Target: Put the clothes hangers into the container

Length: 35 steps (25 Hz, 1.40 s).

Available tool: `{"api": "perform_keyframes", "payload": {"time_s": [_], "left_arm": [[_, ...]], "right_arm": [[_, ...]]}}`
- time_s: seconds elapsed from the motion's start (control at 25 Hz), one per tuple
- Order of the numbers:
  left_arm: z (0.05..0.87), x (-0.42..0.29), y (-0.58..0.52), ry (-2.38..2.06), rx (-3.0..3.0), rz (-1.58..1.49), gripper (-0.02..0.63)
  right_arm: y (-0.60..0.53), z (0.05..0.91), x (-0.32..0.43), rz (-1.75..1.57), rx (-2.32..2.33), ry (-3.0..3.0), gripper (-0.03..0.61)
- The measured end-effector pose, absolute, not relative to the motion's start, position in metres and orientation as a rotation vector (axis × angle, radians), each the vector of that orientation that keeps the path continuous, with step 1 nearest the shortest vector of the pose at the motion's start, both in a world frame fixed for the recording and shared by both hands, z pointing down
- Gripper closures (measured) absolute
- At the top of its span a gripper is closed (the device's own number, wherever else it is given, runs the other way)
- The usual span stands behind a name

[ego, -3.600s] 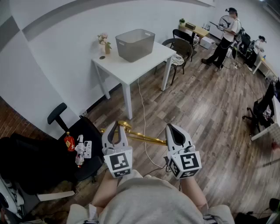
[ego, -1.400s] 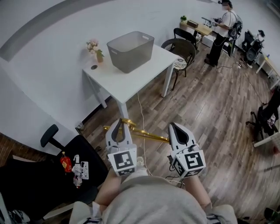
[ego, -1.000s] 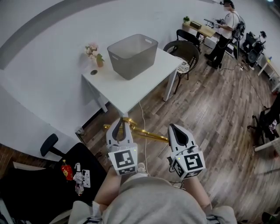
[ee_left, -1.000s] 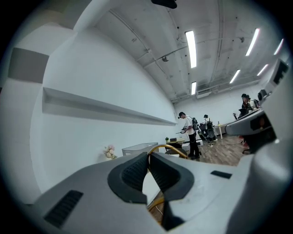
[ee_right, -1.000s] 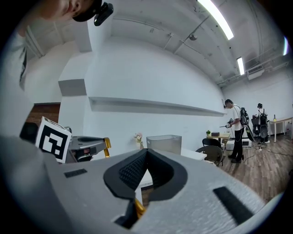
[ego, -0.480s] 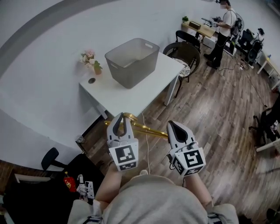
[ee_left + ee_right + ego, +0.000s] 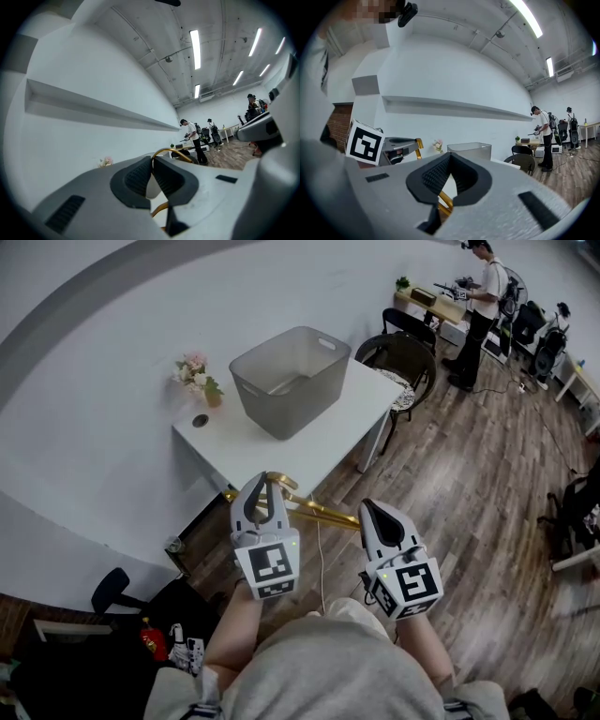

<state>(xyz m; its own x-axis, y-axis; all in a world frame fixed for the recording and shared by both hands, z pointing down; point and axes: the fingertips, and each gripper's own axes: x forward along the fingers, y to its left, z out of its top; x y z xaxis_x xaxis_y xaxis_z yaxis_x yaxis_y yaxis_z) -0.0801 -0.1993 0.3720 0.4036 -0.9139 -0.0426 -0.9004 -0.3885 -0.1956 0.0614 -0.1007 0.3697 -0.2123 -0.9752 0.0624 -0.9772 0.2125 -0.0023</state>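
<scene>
Clothes hanger (image 7: 314, 510) is clamped by its hook in my left hand-held gripper (image 7: 262, 486), its bar slanting lower right past my closed right hand-held gripper (image 7: 373, 512). The container (image 7: 281, 409) sits higher in frame on the table (image 7: 328, 439).

White wall (image 7: 112, 352), wood-plank floor (image 7: 469, 484), white table (image 7: 319, 442) against wall, dark chair (image 7: 403, 357) beside it, ceiling strip lights (image 7: 195, 43).

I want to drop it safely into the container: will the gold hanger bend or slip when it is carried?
The hanger is probably stiff: pinched at its hook by the left gripper, its bar runs out straight, without sag. Its glossy gold finish looks like metal, so it may slip or swing between the pads.
</scene>
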Motion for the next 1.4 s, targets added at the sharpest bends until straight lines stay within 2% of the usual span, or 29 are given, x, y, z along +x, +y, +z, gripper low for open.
{"api": "perform_keyframes", "payload": {"time_s": [0.56,1.4], "left_arm": [[0.348,-0.054,-0.261,1.610,-2.410,-0.100,0.594],[0.266,0.016,-0.413,1.645,-2.251,-0.109,0.594]], "right_arm": [[-0.144,0.370,0.071,0.048,1.902,-2.455,0.576],[-0.292,0.351,0.134,0.031,1.772,-2.590,0.577]]}}
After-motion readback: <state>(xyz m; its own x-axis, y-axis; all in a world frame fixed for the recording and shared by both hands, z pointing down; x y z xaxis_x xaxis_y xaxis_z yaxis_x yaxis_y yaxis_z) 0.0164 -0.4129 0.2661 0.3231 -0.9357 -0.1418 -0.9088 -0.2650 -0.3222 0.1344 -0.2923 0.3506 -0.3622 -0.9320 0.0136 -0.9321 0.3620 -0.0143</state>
